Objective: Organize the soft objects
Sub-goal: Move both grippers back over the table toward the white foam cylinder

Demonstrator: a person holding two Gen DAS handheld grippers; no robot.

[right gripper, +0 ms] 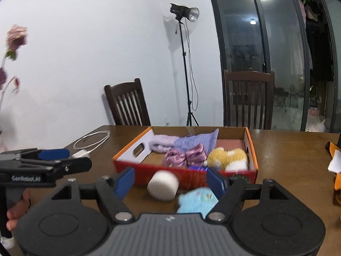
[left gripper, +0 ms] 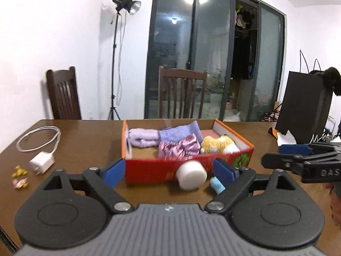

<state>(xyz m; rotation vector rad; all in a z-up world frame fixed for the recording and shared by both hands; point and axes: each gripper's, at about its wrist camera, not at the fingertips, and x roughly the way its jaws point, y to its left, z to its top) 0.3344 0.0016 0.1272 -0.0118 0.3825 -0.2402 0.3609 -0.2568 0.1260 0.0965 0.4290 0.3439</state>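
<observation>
Both sets of jaws are spread empty; the white sponge (left gripper: 191, 175) is best pinched gently, then lifted into the box (left gripper: 232, 134).

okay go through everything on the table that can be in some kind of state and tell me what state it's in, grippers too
left gripper: open, nothing between its pads
right gripper: open, holding nothing
red box: no lid, partly filled
lilac towel: rolled, in the box
pink satin bow: in the box
yellow plush toy: lying in the box
white foam cylinder: on its side, outside the box
light blue cloth: outside the box
white charger: cable coiled
</observation>
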